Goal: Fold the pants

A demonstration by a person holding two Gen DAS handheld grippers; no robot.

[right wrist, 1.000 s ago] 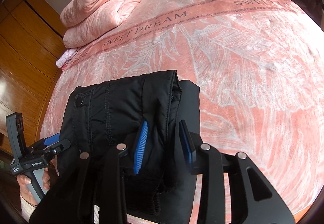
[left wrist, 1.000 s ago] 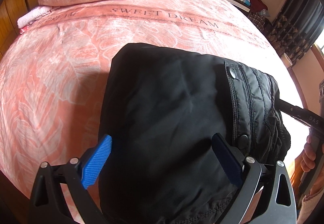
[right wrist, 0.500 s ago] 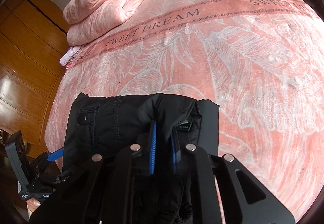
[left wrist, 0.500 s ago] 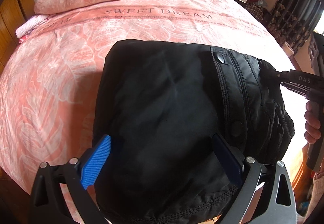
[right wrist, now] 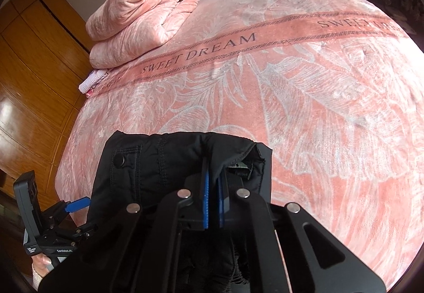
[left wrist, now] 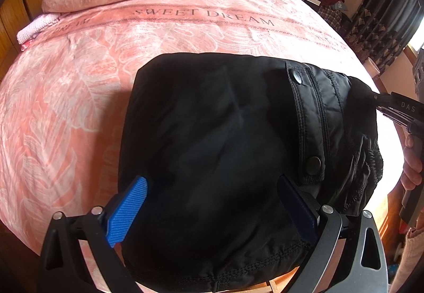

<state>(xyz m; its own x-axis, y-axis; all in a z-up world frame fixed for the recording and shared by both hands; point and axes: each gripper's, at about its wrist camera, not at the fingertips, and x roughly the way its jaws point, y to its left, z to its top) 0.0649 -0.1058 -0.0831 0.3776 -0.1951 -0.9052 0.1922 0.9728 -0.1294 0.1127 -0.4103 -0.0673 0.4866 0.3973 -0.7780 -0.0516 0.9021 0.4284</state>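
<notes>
While the left gripper (left wrist: 212, 210) stands spread over the folded black pants (left wrist: 225, 134), the right gripper (right wrist: 213, 202), jaws just closed, pinches their edge; pink bedspread (right wrist: 318, 81) lies beneath.

Black quilted pants (left wrist: 217, 149) of faintly shiny synthetic cloth, stitched in ridges beside matt snap buttons (left wrist: 314, 162), lie on a plush pink bedspread (right wrist: 304, 96) with a velvety nap; a folded comforter (right wrist: 143, 14) in the same fleecy cloth, glossy varnished wooden cabinets (right wrist: 29, 75), ribbed blue plastic pads (left wrist: 127, 210) on matt black gripper arms with bright metal screws (right wrist: 184, 193)
</notes>
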